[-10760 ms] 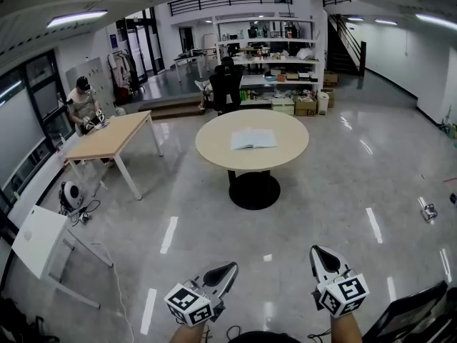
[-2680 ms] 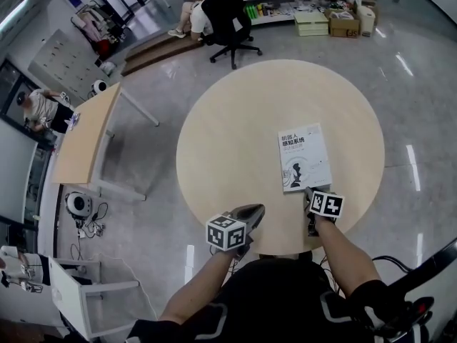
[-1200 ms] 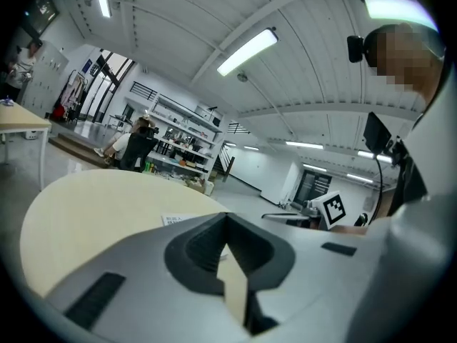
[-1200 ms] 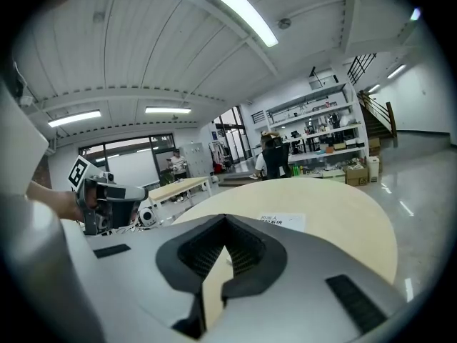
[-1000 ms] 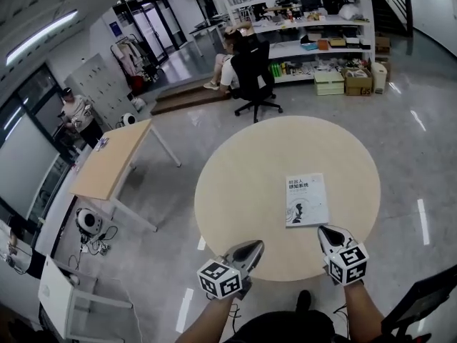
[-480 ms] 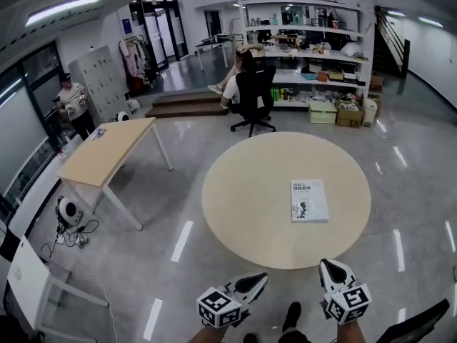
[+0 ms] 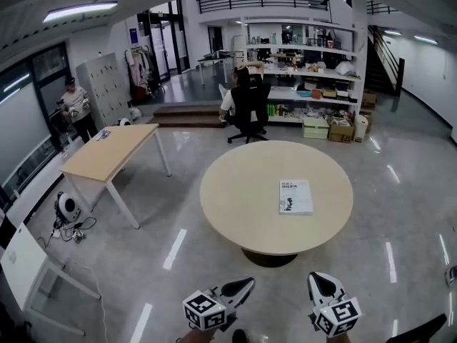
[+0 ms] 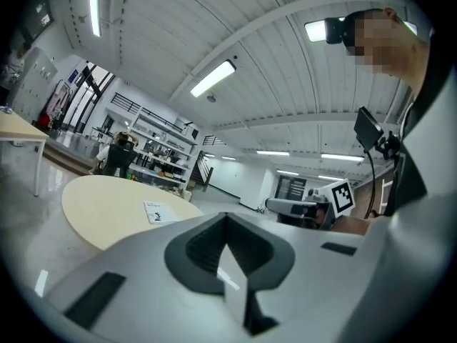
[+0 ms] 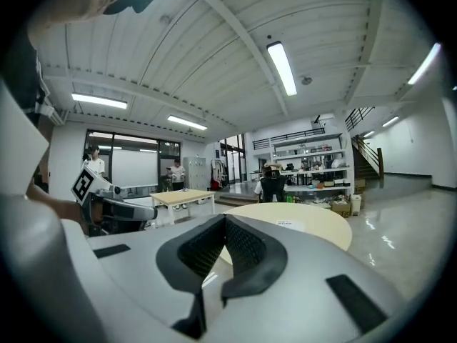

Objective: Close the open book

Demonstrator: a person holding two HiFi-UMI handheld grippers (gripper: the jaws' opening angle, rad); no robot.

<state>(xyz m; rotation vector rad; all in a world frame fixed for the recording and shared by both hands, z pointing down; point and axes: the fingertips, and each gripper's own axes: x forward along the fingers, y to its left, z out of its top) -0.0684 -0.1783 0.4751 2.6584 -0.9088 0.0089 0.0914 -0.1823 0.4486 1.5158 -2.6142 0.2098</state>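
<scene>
The book [image 7: 295, 196] lies closed and flat on the round beige table [image 7: 235, 199], cover up, right of the table's middle. Both grippers hang low in the head view, over the shiny floor and well short of the table's near edge. My left gripper [image 7: 246, 283] is shut with nothing in it; its jaws meet at the tip [image 8: 227, 216]. My right gripper [image 7: 315, 277] is also shut and empty [image 9: 224, 218]. From the left gripper view the book [image 8: 158, 212] shows small on the table [image 8: 100, 206]; the right gripper view has the book [image 9: 289, 224] far ahead.
A person sits in a black office chair [image 7: 246, 109] behind the round table. A rectangular wooden table [image 7: 111, 152] stands at the left, with a person [image 7: 75, 106] beyond it. Shelves [image 7: 307, 56] and boxes [image 7: 328, 129] line the back. A white table [image 7: 18, 259] stands at lower left.
The view has backed away from the round table. Both grippers have drawn back from its near edge to over the floor. The book has stayed closed in place.
</scene>
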